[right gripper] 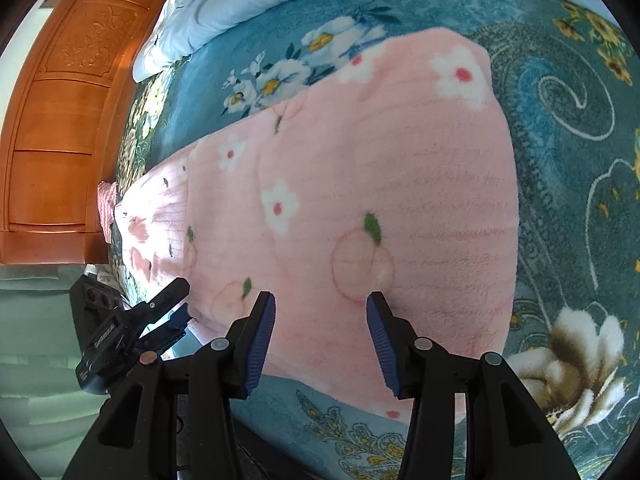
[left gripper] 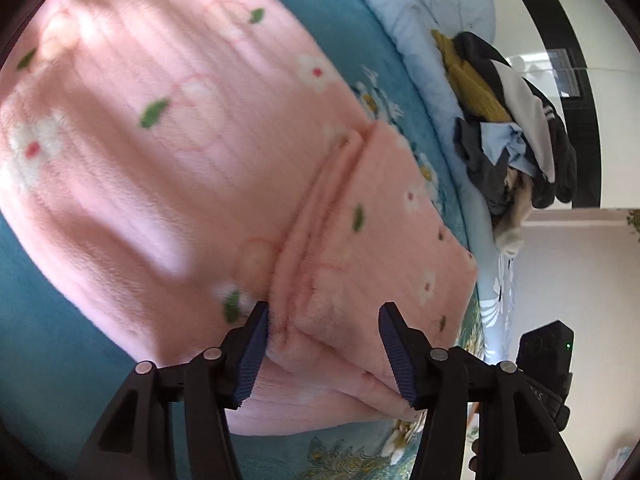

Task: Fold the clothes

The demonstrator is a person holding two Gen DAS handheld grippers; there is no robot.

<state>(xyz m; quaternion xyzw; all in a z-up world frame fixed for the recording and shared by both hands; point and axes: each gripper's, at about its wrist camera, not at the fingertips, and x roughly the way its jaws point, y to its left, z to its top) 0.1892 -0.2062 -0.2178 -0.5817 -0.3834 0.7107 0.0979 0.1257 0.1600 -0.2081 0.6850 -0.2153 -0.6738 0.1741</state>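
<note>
A pink fleece garment [left gripper: 200, 140] with white flowers and green leaves lies spread on a teal flowered bedspread [left gripper: 48, 320]. Its thick folded end sits between the blue pads of my left gripper [left gripper: 324, 312]. The jaws stand apart around it, and the right pad is clear of the cloth. In the right wrist view the garment [right gripper: 400, 180] lies flat and long. My right gripper [right gripper: 320, 300] hovers open over its near edge, holding nothing. The left gripper [right gripper: 182, 304] shows at the garment's left end.
A pile of dark, yellow and light blue clothes [left gripper: 512, 128] sits on a pale blue quilt [left gripper: 420, 8] at the far side of the bed. An orange wooden headboard [right gripper: 60, 120] stands at the left. The bed edge runs below both grippers.
</note>
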